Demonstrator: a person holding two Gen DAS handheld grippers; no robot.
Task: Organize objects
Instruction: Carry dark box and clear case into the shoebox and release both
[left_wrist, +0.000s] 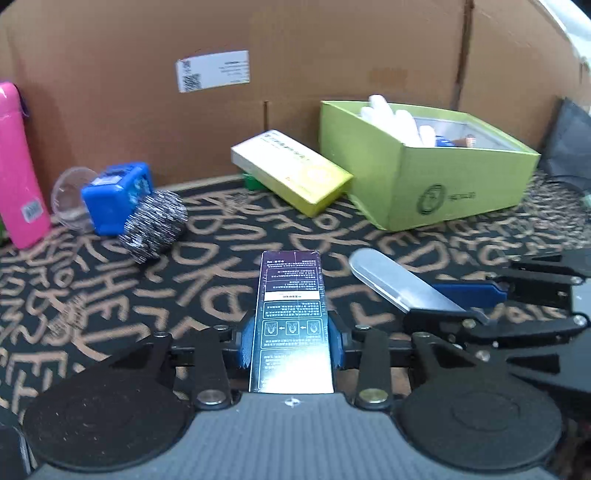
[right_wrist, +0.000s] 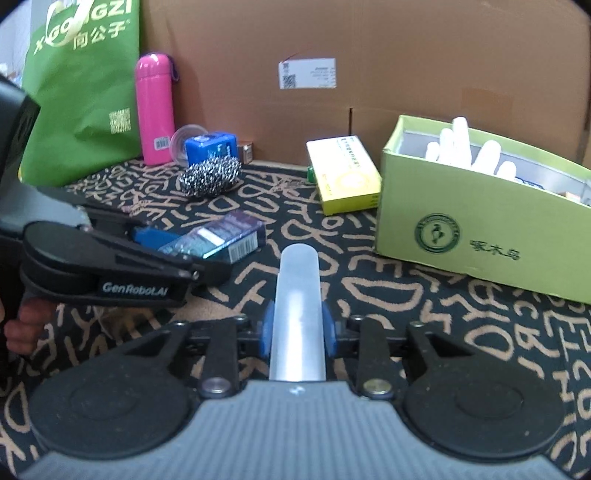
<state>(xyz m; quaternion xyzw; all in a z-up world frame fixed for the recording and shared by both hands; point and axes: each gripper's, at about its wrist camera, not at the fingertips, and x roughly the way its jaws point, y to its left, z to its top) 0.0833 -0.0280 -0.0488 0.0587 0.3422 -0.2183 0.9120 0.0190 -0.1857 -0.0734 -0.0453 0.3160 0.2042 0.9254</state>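
Note:
My left gripper (left_wrist: 291, 341) is shut on a dark printed carton (left_wrist: 291, 314) and holds it lengthwise above the patterned mat; the carton also shows in the right wrist view (right_wrist: 218, 240). My right gripper (right_wrist: 298, 328) is shut on a frosted translucent case (right_wrist: 298, 306), which also shows in the left wrist view (left_wrist: 395, 282). The open green box (right_wrist: 476, 236) with white gloves (right_wrist: 461, 147) stands at the right, beyond both grippers; it also shows in the left wrist view (left_wrist: 436, 184).
A yellow carton (right_wrist: 343, 173), a steel scourer (right_wrist: 210, 175), a blue cube (right_wrist: 210, 147), a clear plastic cup (right_wrist: 183, 142), a pink flask (right_wrist: 155, 109) and a green bag (right_wrist: 85, 92) stand along the cardboard wall (right_wrist: 369, 55). The mat (right_wrist: 406, 295) covers the table.

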